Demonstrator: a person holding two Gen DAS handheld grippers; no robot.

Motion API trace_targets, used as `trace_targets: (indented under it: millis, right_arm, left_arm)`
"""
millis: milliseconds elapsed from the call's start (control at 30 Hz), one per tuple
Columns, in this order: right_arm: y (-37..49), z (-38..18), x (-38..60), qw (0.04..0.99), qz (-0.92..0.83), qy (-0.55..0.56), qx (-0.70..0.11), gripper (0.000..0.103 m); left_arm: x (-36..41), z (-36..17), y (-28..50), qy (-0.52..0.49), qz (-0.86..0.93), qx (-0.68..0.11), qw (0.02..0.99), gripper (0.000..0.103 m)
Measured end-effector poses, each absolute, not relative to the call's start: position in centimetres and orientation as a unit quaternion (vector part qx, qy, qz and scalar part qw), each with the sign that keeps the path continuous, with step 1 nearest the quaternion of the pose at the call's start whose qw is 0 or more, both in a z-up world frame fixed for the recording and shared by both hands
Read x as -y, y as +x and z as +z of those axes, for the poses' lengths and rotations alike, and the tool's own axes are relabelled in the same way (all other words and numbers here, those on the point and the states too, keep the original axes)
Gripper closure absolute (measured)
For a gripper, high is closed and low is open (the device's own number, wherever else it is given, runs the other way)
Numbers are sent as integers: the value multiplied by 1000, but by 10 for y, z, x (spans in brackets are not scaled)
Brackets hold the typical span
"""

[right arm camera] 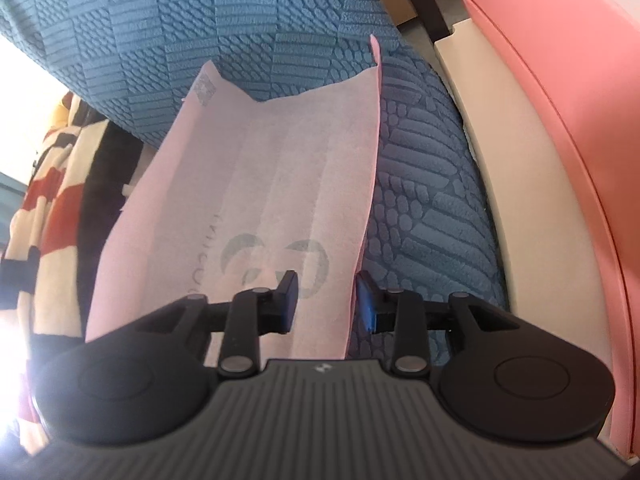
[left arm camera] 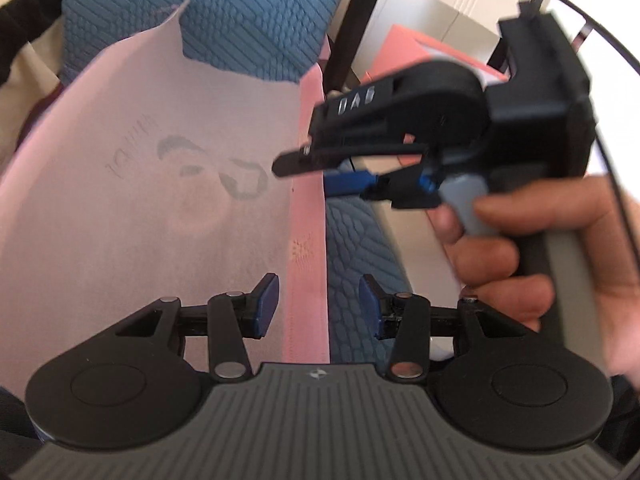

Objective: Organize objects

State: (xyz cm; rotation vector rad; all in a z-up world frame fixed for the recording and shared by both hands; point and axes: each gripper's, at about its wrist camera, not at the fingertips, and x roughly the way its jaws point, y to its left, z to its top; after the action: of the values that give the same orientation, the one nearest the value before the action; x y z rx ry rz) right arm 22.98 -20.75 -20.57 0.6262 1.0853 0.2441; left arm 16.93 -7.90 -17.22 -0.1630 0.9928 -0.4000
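Observation:
A pale pink towel [left arm camera: 160,216] [right arm camera: 272,184] with a grey looped logo lies spread on a blue textured cushion [left arm camera: 248,12] [right arm camera: 424,216]. My left gripper [left arm camera: 319,304] is open, its blue pads standing on either side of the towel's darker pink right hem without pressing it. My right gripper [right arm camera: 328,300] is open too; the towel's right edge runs between its pads, close to the right one. In the left wrist view the right gripper [left arm camera: 320,172] hovers over that same hem further up, held by a hand [left arm camera: 540,264].
A pink box [right arm camera: 560,88] [left arm camera: 404,52] and a cream surface [right arm camera: 500,168] lie right of the cushion. A striped red, cream and black blanket [right arm camera: 44,216] is bunched at the left. A dark furniture leg [left arm camera: 356,20] rises behind the towel.

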Motion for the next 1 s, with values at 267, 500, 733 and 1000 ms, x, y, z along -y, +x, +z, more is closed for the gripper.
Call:
trace_targets:
  millis: [267, 500, 733, 1000]
  right_arm:
    - [226, -201, 217, 807, 106, 305, -494, 81]
    - [227, -195, 215, 822, 100, 289, -481, 84]
    - [231, -194, 196, 830, 125, 255, -480, 84]
    - [234, -212, 173, 825, 133, 220, -503, 89]
  left_arm:
    - [70, -189, 179, -94, -176, -480, 854, 71]
    - [44, -196, 179, -153, -161, -481, 848, 84]
    - [26, -204, 177, -193, -151, -489, 837, 85]
    - [17, -205, 175, -193, -154, -491, 836, 85]
